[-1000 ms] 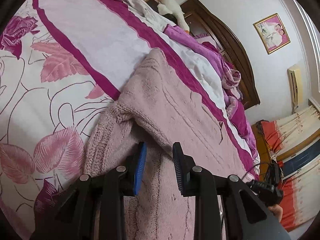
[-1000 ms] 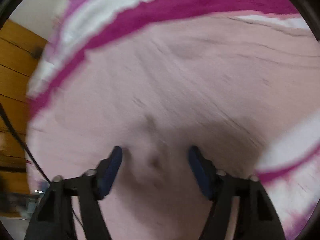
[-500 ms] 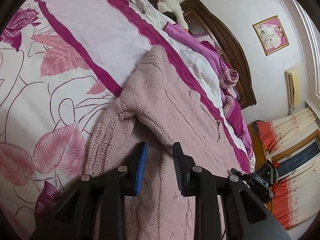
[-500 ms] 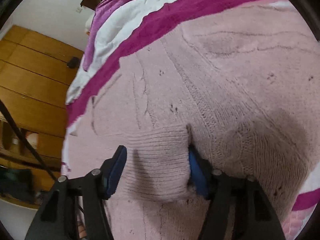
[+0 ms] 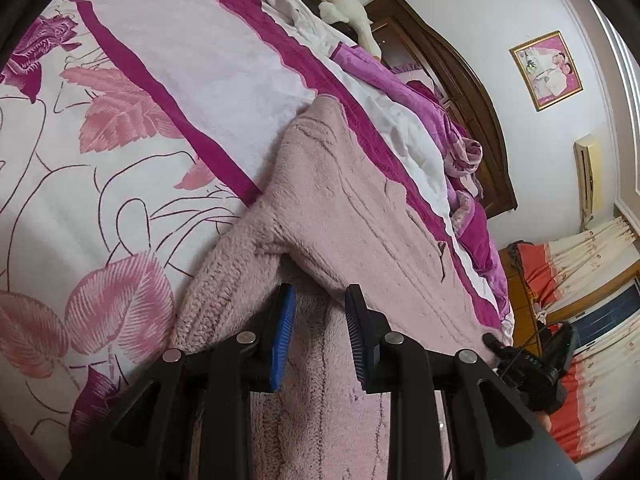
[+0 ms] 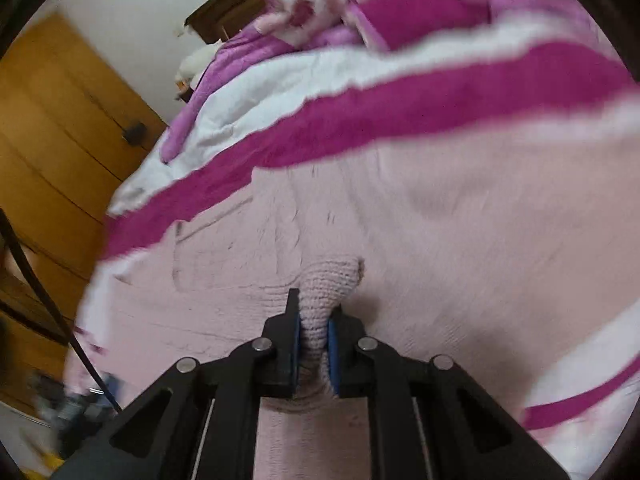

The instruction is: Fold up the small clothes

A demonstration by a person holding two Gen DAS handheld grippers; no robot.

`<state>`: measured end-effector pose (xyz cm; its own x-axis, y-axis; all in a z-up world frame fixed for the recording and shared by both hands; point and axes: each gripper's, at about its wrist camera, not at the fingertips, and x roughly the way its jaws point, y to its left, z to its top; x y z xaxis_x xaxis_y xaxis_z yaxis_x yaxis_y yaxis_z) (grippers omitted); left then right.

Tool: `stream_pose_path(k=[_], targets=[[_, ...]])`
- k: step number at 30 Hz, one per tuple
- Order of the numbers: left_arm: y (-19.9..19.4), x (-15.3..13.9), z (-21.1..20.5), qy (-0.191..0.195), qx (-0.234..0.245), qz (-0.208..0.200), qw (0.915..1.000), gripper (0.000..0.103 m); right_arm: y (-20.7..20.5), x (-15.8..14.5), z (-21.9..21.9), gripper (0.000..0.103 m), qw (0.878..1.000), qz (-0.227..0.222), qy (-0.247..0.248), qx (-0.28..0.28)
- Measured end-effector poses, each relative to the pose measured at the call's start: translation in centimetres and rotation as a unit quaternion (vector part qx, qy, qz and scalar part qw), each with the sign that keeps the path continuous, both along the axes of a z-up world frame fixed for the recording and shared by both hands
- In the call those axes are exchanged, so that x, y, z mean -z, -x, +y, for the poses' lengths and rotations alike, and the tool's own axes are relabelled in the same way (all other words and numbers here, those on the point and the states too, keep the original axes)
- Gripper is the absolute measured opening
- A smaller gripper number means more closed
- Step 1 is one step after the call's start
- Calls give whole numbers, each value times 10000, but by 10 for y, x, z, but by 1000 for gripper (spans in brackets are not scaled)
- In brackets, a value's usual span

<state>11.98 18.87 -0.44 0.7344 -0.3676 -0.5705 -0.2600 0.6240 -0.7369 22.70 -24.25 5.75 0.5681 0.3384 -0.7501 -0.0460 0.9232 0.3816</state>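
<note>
Two handheld grippers work a pink knitted sweater (image 5: 352,216) spread across a bed (image 5: 224,68) dressed in a white quilt with magenta stripes and pink leaf prints. In the left wrist view, the sweater runs from the centre of the frame down to the bottom edge, one sleeve folded over the body at centre. The left gripper (image 5: 318,312), at bottom centre, has its blue-padded fingers (image 5: 283,332) parted with a moderate gap, poised over the knit just below the fold; nothing is clamped between them. At the lower right of that frame, the black body of the other tool (image 5: 528,364) shows beside the sweater's far edge.

In the right wrist view, which is blurred, the sweater (image 6: 440,208) fills the middle and lower frame. The right gripper (image 6: 313,320), at lower centre, has its fingers drawn close together, pinching a ribbed cuff (image 6: 330,280) that bulges out above the blue pads.

Beyond the sweater, a rumpled purple blanket (image 5: 452,136) lies along the upper right of the bed in the left view, with a white plush toy (image 5: 348,8) near the dark wooden headboard (image 5: 472,92) at top centre. A framed picture (image 5: 546,70) hangs on the wall at upper right. Wooden wardrobe doors (image 6: 52,128) fill the left edge of the right view.
</note>
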Motion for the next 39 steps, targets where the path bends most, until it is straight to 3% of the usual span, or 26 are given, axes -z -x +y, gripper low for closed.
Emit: stream_pose_path(k=[4,9,12,14,17,19,21,24,26,28,32,36,39], targets=[[0,1,1,1,-6,14,10000,4,2,-25,-13,11,9990,-244,373,-49],[1,2,2,13,-20,12,10000,4,-33,-25,-7,11,9964,-51,833,-121],[1,2,1,-32,-39,7,10000,4,-50,6,-12,14,9950,587,801,74],[0,1,-1,-101,-56,16,9999,4,-53,31,-21,24,9900,1000,914,395],[0,1,-3,-187,-106,17,9998,4,-42,33,-33,30,9935,815,495,626],[-1,0,-5,-289,-94,30,9995,4,-30,25,-37,33,9932,740,509,741],[-2,-2,-8,-427,-64,54,9991,4,-10,16,-40,44,9933,508,507,910],[-3,-7,-14,-694,-33,72,9976,4,42,0,-56,61,9916,-428,378,1161],[-3,-14,-20,-960,-18,26,9954,4,80,-6,-78,73,9822,-1101,363,1476],[1,-27,-34,-1370,-31,-142,9905,4,97,-11,-100,74,9734,-1371,431,1785],[8,-54,-68,-1775,86,-516,9827,4,109,-15,-162,74,9649,-1356,372,2217],[-11,-65,-122,-1747,642,-495,9813,4,126,-6,-227,75,9583,-1065,-117,2648],[-36,-68,-186,-1776,1255,-560,9745,4,128,-2,-287,75,9575,-680,-294,2787]])
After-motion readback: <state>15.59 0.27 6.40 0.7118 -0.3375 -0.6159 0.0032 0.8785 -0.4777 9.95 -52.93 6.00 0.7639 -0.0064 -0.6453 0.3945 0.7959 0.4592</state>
